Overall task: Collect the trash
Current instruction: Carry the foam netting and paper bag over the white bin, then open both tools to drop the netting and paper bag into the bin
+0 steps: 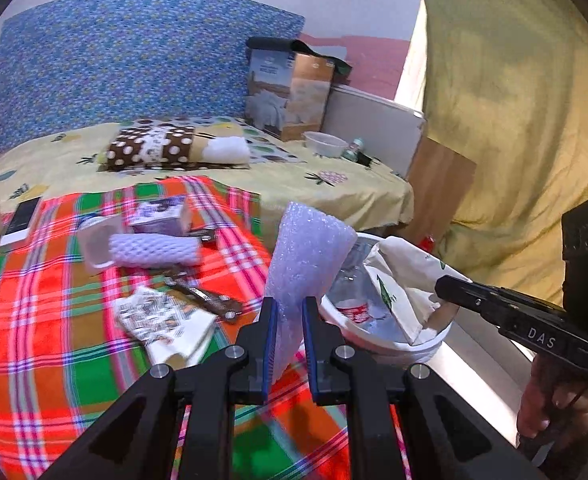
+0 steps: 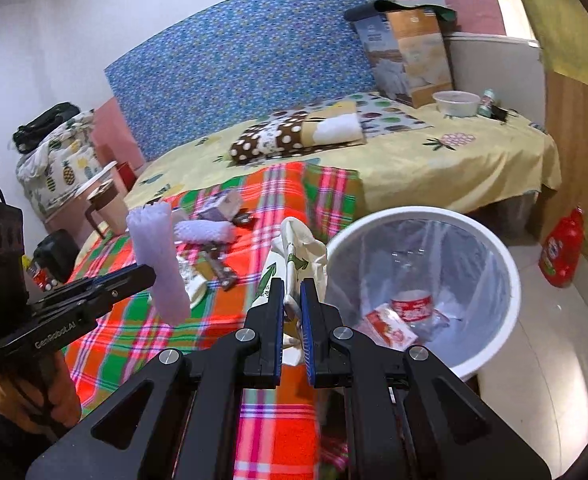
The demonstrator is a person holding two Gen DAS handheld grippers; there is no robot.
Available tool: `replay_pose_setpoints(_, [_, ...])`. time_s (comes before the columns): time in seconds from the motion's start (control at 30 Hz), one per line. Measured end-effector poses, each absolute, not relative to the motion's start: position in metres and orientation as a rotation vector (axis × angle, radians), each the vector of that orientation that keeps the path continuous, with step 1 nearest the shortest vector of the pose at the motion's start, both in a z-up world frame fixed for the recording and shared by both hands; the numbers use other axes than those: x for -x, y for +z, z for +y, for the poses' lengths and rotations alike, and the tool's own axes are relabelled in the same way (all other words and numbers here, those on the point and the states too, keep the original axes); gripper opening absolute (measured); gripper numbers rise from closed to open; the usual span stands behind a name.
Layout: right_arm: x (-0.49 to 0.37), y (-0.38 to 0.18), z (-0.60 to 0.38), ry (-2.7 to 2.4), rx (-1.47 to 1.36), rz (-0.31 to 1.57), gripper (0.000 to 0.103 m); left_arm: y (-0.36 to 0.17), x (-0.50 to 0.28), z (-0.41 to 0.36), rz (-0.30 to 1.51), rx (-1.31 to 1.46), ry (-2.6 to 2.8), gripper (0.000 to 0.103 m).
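We clench our left tongs (image 1: 290, 312) on a pale foam sleeve (image 1: 305, 256), upright just left of the white bin (image 2: 509, 264). Our right tongs (image 2: 292, 292) pinch a crumpled white paper bag (image 2: 297, 248) at the bin's near-left rim. Bottle and red wrapper (image 2: 389, 326) lie inside. More litter stays on the plaid blanket (image 1: 54, 320).

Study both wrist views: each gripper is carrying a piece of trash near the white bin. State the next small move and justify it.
Probably carry the right gripper a little further over the white bin and open its jaws. They are shut on the crumpled paper bag, which hangs at the bin's rim, nearer than the foam sleeve that the left gripper grips over the blanket's edge.
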State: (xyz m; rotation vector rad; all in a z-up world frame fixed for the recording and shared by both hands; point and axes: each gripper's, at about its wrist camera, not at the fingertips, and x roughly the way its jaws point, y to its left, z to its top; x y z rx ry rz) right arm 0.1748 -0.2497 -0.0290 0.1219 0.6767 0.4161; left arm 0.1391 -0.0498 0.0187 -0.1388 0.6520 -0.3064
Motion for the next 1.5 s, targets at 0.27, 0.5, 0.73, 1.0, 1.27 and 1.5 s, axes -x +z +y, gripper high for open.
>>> replay_pose_setpoints(0.27, [-0.177, -0.035, -0.279, 0.322, -0.152, 0.691, 0.01, 0.012, -0.166, -0.089, 0.67, 0.101, -0.394, 0.013])
replay_pose_setpoints(0.5, [-0.182, -0.04, -0.298, 0.263, -0.167, 0.701, 0.01, 0.003, -0.189, -0.123, 0.687, 0.092, -0.468, 0.013])
replay_pose_setpoints(0.73, [-0.19, -0.053, -0.31, 0.22, -0.18, 0.735, 0.01, -0.013, -0.208, -0.151, 0.72, 0.087, -0.53, 0.013])
replay_pose_setpoints(1.0, [-0.198, -0.063, -0.316, 0.192, -0.178, 0.772, 0.01, -0.032, -0.225, -0.166, 0.772, 0.103, -0.547, 0.014])
replay_pose_setpoints(1.27, [-0.203, -0.071, -0.318, 0.177, -0.164, 0.815, 0.013, -0.045, -0.238, -0.175, 0.826, 0.102, -0.562, 0.019])
replay_pose_setpoints(1.5, [-0.201, -0.07, -0.32, 0.17, -0.161, 0.813, 0.022, -0.047, -0.242, -0.171, 0.829, 0.125, -0.554, 0.036])
